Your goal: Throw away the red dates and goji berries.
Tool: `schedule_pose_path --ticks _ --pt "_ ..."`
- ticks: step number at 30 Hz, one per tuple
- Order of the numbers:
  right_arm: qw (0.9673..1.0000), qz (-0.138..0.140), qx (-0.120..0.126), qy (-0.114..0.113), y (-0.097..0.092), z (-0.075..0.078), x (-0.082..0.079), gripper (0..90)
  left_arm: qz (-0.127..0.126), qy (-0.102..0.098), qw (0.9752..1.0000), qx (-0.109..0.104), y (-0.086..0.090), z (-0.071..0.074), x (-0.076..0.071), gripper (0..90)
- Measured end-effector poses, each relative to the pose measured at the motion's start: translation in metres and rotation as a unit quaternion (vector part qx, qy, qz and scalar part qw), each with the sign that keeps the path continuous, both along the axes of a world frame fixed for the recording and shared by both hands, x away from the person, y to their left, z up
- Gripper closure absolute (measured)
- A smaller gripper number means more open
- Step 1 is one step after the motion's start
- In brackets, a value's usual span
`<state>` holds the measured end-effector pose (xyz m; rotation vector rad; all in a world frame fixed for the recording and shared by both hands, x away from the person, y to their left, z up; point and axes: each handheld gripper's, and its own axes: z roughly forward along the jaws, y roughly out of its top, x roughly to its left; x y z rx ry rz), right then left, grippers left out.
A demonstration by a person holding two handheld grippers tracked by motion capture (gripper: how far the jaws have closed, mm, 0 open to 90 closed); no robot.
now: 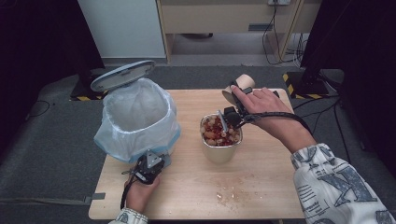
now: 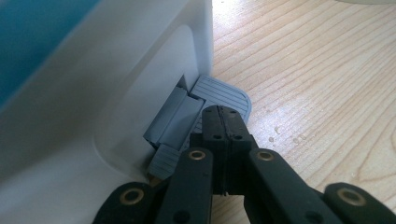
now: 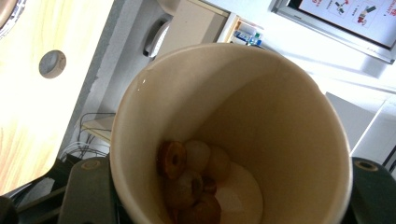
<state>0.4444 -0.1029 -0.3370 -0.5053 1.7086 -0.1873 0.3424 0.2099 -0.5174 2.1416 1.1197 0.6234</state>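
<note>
The right gripper grips a paper cup above the tin. The left gripper is closed, pressing the bin pedal.

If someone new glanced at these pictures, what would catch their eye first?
Probably the metal container at mid-table, heaped with red and pale snack pieces, with the right gripper holding a tilted paper cup just behind it. Next, the open-lidded white bin at the left, where the shut left gripper presses its grey pedal.
</note>
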Motion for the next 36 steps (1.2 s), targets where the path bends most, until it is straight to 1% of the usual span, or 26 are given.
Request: schedule_pose_path --ticks 4,9,14,16,18,19,20,21,22,23,24,25,26,27,28,29,30,31,32,33,34,35,36 --pt "0.9999 0.001 0.010 -0.004 -0.001 0.006 -0.001 34.3 0.000 0.000 1.0000 0.000 0.000 0.000 0.000 89.2" --pt "0.9997 0.001 0.019 -0.014 -0.002 0.019 -0.001 34.3 0.000 0.000 1.0000 -0.001 0.000 0.000 0.000 89.2" --pt "0.9990 0.001 0.036 -0.025 -0.001 0.038 -0.002 34.3 0.000 -0.001 1.0000 -0.001 0.000 0.000 0.000 89.2" --pt "0.9984 0.000 0.047 -0.031 -0.001 0.047 -0.002 34.3 0.000 -0.001 1.0000 -0.001 0.000 0.000 0.000 89.2" --pt "0.9977 -0.001 0.054 -0.040 -0.001 0.053 -0.002 34.3 0.000 0.000 1.0000 -0.001 0.000 0.000 0.000 89.2" --pt "0.9977 0.000 0.048 -0.049 -0.001 0.053 -0.002 34.6 0.000 -0.001 1.0000 -0.002 0.000 0.000 0.000 89.2" --pt "0.9983 0.003 0.024 -0.054 0.001 0.048 -0.002 34.7 0.000 0.000 1.0000 -0.001 0.000 0.000 0.000 89.2" --pt "0.9988 0.007 -0.009 -0.047 0.002 0.040 -0.002 34.8 0.000 -0.001 1.0000 -0.001 0.000 0.000 0.000 89.2" --pt "0.9984 0.007 -0.035 -0.044 0.003 0.031 -0.003 34.8 0.000 -0.001 1.0000 -0.002 0.000 0.000 0.000 89.2" --pt "0.9977 0.010 -0.051 -0.043 0.003 0.028 -0.002 34.8 0.000 0.000 1.0000 -0.002 0.000 0.000 0.000 89.2" --pt "0.9980 0.005 -0.041 -0.048 0.002 0.028 0.000 34.8 0.000 0.000 1.0000 -0.002 0.000 0.000 0.000 89.2" --pt "0.9982 0.000 -0.022 -0.056 0.002 0.031 0.002 34.8 0.000 0.000 1.0000 -0.002 0.000 0.000 0.000 89.2" --pt "0.9984 -0.003 -0.017 -0.054 0.002 0.032 0.003 34.9 0.000 0.000 1.0000 -0.002 0.000 0.000 0.000 89.2" --pt "0.9984 -0.002 -0.032 -0.047 0.003 0.029 0.003 34.9 0.000 0.000 1.0000 -0.002 0.000 0.000 0.000 89.2" --pt "0.9978 0.004 -0.052 -0.040 0.004 0.023 0.002 34.9 0.000 0.000 1.0000 -0.002 0.000 0.000 0.000 89.2" --pt "0.9974 0.005 -0.059 -0.040 0.005 0.023 0.002 34.9 0.000 0.000 1.0000 -0.002 0.000 0.000 0.000 89.2" --pt "0.9984 0.001 -0.039 -0.042 0.005 0.024 0.003 34.9 0.000 0.000 1.0000 -0.003 0.001 0.000 0.000 89.2" --pt "0.9985 -0.004 -0.027 -0.047 0.006 0.024 0.004 34.9 0.000 0.000 1.0000 -0.002 0.000 0.000 0.000 89.2" --pt "0.9971 0.005 -0.066 -0.039 0.007 0.018 0.003 34.9 0.000 0.000 1.0000 -0.001 0.000 0.000 0.000 89.2" --pt "0.9935 0.011 -0.109 -0.032 0.008 0.010 0.001 34.9 0.000 0.000 1.0000 -0.001 0.000 0.000 0.000 89.2" --pt "0.9940 0.008 -0.106 -0.026 0.009 0.005 0.000 34.9 0.000 0.000 1.0000 -0.001 0.000 0.000 0.000 89.2" --pt "0.9954 0.011 -0.093 -0.022 0.011 0.006 0.000 34.8 0.000 0.000 1.0000 -0.001 0.000 0.000 0.000 89.2" --pt "0.9965 0.011 -0.080 -0.023 0.012 0.008 0.000 34.8 0.000 0.001 1.0000 -0.001 0.000 0.000 0.000 89.2"
